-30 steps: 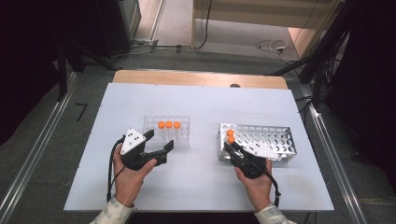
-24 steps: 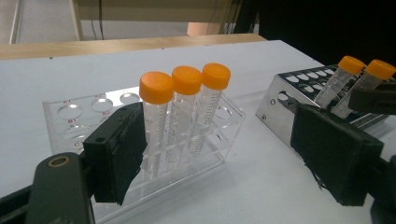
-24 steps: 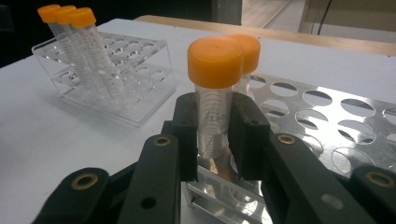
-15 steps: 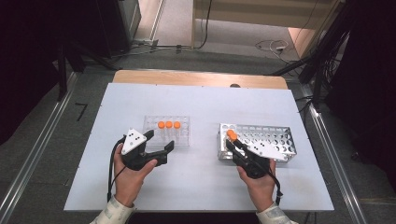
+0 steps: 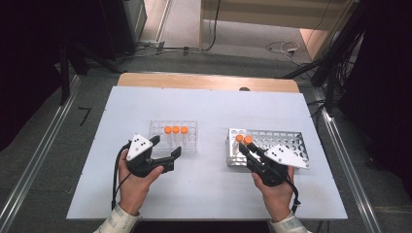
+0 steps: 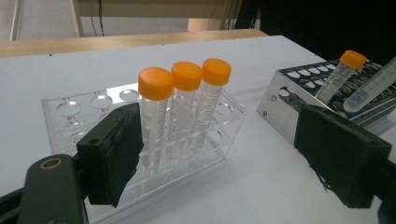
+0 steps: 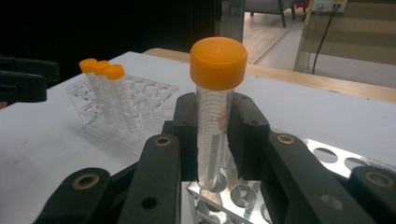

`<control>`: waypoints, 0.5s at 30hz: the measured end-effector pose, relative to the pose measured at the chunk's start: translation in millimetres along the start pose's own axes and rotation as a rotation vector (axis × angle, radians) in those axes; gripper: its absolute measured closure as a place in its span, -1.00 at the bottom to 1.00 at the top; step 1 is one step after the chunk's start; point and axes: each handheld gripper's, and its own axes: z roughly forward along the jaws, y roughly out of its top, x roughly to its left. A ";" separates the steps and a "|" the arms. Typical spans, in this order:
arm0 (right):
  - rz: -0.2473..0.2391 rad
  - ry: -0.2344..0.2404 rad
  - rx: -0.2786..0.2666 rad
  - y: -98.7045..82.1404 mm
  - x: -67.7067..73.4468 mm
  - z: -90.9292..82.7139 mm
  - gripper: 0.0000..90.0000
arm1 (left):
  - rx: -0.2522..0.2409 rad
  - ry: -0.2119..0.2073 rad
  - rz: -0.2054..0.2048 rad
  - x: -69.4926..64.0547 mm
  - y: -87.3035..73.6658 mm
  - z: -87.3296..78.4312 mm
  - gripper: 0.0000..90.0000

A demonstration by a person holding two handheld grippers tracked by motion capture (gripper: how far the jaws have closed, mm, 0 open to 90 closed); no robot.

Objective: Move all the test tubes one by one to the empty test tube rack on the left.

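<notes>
A person's right gripper (image 7: 212,135) is clenched on a clear, orange-capped tube (image 7: 215,109), its pads pressing both sides of the barrel just under the cap. The tube stands upright between the jaws, with its rounded tip hanging directly above the holes of the metal rack (image 7: 327,156) below the jaws; whether the tip touches the rack cannot be made out, since the jaw arms cover the near corner. In the high view the gripper (image 5: 248,148) sits at the rack's (image 5: 291,141) near left corner, and a second orange cap (image 5: 239,138) shows just beside the held one — the tube under it is hidden by the jaws.

The left gripper (image 5: 164,149) is released, jaws spread and grasping nothing. From its own camera, three orange-capped tubes (image 6: 186,107) stand in a row in a clear plastic rack (image 6: 84,105) just ahead of the jaws — the left pad (image 6: 114,154) covers the rack's near corner and the lower part of the first tube. Past the right pad (image 6: 341,156), the metal rack (image 6: 285,91) is cut off by the frame edge, with one capped tube (image 6: 343,74) leaning in it and another tube (image 6: 373,88) whose top runs out of frame.
</notes>
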 end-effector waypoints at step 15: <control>-0.027 0.065 -0.016 7.3 17.7 -9.6 0.60 | 0.003 0.002 -0.004 0.1 0.7 -1.1 -0.66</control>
